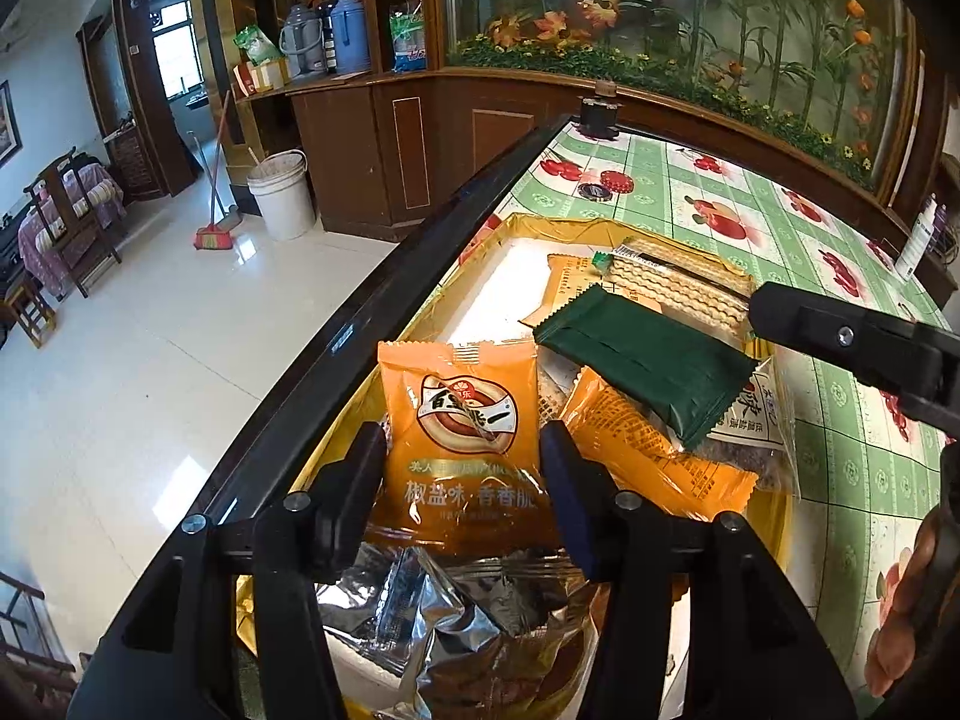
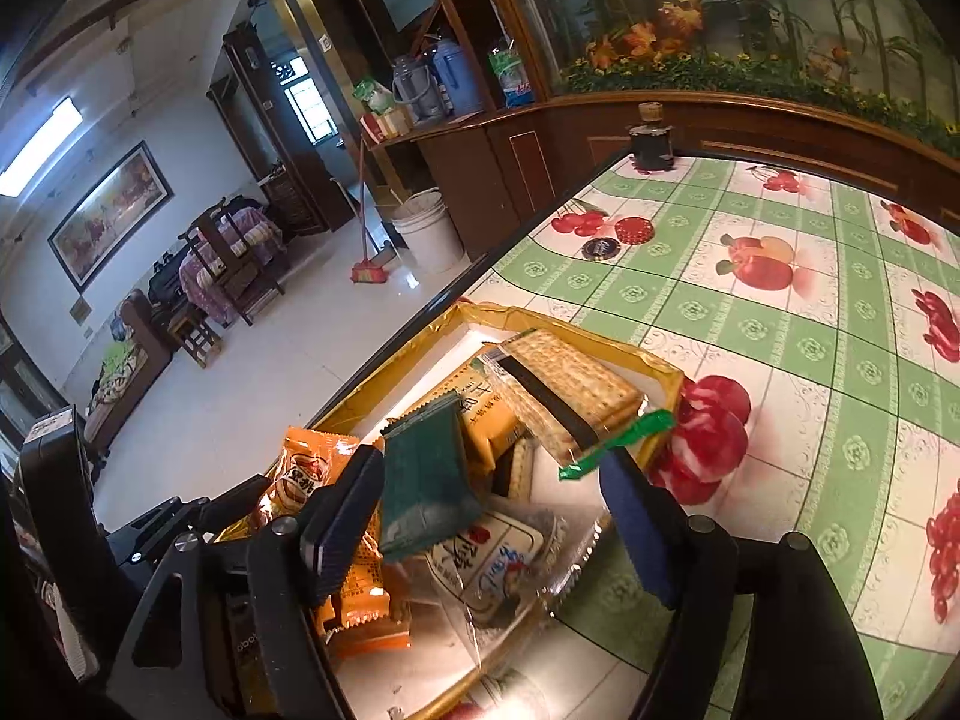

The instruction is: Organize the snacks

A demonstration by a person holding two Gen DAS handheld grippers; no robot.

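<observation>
We see our right gripper [image 2: 489,516] spread wide above the gold tray [image 2: 651,369], dark green packet [image 2: 423,480] lying between its fingers.

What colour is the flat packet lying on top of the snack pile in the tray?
Dark green packet, clearest in the left wrist view.

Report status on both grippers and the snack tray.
Left gripper astride the orange snack packet, grip unclear. Right gripper open above the green packet, holding nothing. Snacks piled in the gold tray. Nothing blocking.
</observation>
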